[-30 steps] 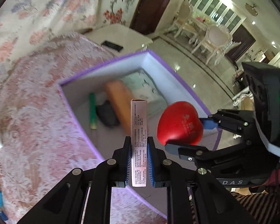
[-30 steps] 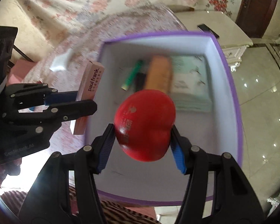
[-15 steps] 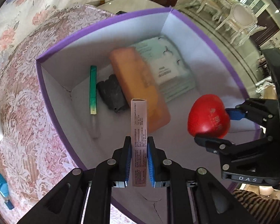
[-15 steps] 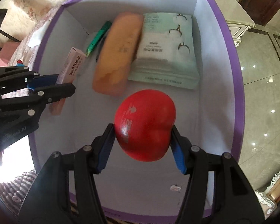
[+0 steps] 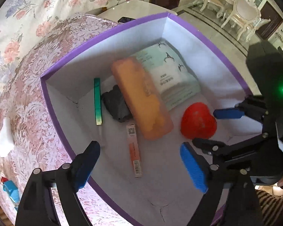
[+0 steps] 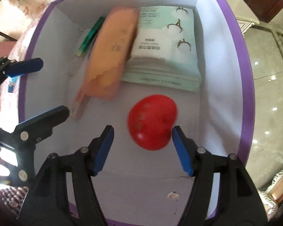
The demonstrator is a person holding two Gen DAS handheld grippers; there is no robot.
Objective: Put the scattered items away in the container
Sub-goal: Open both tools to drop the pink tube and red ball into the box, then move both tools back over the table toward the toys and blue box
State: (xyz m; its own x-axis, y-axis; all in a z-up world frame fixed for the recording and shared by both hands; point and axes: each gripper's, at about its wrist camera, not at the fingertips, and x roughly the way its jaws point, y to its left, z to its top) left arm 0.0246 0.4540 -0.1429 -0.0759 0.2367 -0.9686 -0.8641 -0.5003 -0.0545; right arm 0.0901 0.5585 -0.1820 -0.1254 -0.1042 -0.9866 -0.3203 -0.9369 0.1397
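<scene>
Slim carton (image 5: 134,148) and red heart (image 6: 152,122) dropped into box (image 6: 244,60).

Motion blur smears the red heart (image 6: 152,125) in the right wrist view, so its printing can't be read. The orange case (image 5: 141,101) covers part of the black object (image 5: 116,106), whose identity stays unclear, and overlaps the mint tissue pack (image 6: 166,43). In the right wrist view the case hides most of the pink box (image 6: 79,104). The blue item (image 5: 9,190) sits half cut off at the left wrist frame's edge.
</scene>
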